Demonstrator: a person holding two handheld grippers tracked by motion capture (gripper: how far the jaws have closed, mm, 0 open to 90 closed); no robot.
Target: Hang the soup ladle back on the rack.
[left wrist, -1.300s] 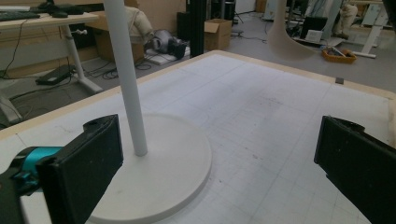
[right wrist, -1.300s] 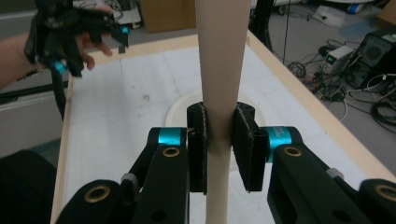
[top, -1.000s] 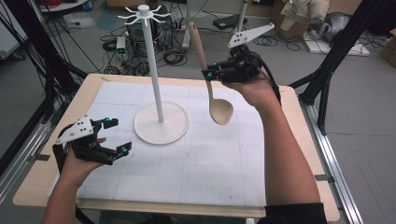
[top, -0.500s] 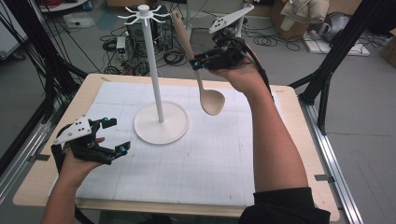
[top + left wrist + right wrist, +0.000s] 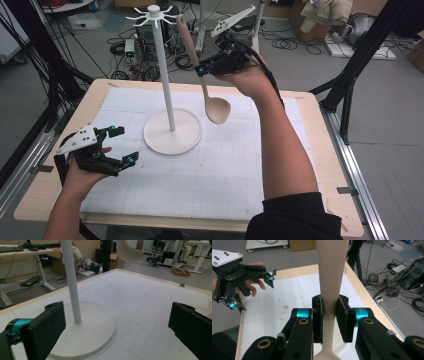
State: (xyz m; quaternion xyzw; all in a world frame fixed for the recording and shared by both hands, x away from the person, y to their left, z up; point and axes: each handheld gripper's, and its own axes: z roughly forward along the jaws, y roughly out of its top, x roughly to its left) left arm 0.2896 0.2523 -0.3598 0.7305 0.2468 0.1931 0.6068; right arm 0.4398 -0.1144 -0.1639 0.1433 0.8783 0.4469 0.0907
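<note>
Spoon hanging bowl-down at upper centre of the frame, handle clamped in the right gripper beside the hook stand, seemingly for hanging, while the left gripper idles with jaws apart at lower left.

Stand on surface, slightly left of centre. Spoon in air at stand's 2 o'clock, bowl down, above surface. Right hand-held gripper on spoon handle. Left hand-held gripper at stand's 8 o'clock, near front-left edge.
</note>
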